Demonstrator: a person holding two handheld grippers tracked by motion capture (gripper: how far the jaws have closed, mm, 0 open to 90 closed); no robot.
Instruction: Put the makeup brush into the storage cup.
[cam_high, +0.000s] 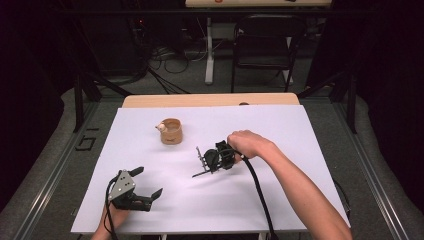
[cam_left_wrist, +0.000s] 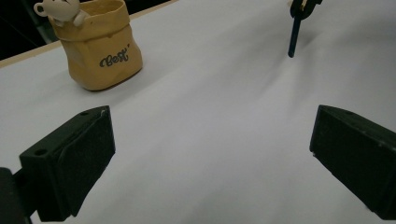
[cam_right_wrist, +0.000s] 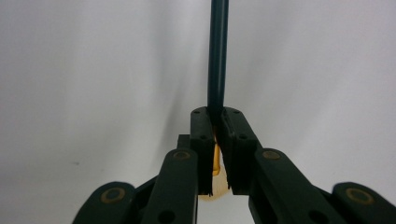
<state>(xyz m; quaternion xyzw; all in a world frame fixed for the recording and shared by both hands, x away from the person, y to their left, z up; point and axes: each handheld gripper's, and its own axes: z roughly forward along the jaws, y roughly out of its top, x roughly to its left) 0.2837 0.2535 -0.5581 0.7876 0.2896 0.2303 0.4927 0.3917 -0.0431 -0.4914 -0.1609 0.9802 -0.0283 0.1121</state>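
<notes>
My right gripper (cam_high: 206, 164) is over the middle of the white sheet (cam_high: 300, 195), its jaws shut on a thin dark blue pen (cam_right_wrist: 217, 56). The pen sticks out past the pads, and something yellow shows between them lower down. In the left gripper view the pen (cam_left_wrist: 293, 35) hangs tip down, close to the sheet. My left gripper (cam_high: 149, 181) rests at the front left, open, with nothing between its jaws (cam_left_wrist: 210, 154). A yellow sack-shaped cup (cam_high: 171, 131) marked "Best" (cam_left_wrist: 100, 51) stands behind, with a small white bear figure (cam_left_wrist: 58, 9) on its rim.
The white sheet covers a wooden table whose far edge (cam_high: 210, 100) shows behind the cup. A black chair (cam_high: 262, 45) and cables on the floor lie beyond the table. Grey padded rails run along both sides.
</notes>
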